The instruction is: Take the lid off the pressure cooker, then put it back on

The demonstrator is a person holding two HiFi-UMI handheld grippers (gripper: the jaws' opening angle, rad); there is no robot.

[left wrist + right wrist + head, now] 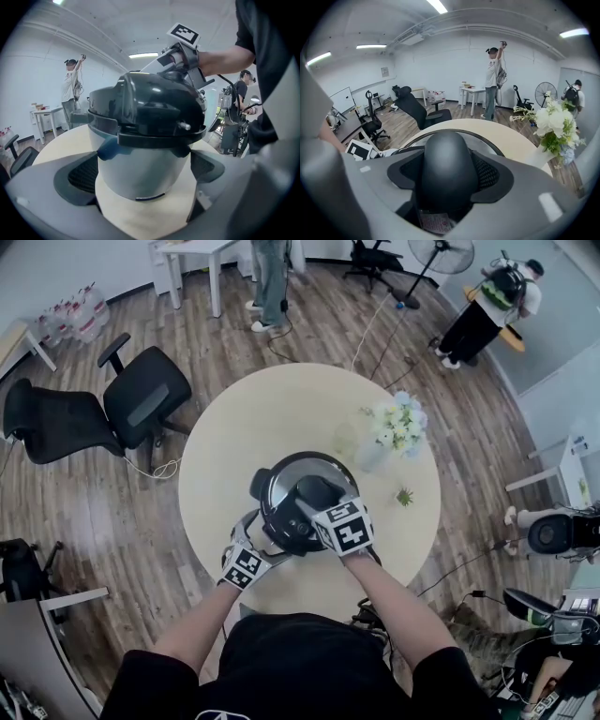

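At six o'clock on the round beige worktop (234, 418) the steel pressure cooker (140, 173) wears its black domed lid (150, 108), left hand-held gripper (143, 178) clamped on its body, right hand-held gripper (447, 174) clamped on the lid's black handle (443, 159); removal and refitting seemingly remain.

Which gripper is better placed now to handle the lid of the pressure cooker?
The right gripper: its jaws close on the lid handle from above. The left gripper sits low, jaws flanking the pot body.

Pressure cooker (260, 486) on round table (244, 423), right gripper (321, 497) atop its lid (296, 468), left gripper (257, 534) at its near side
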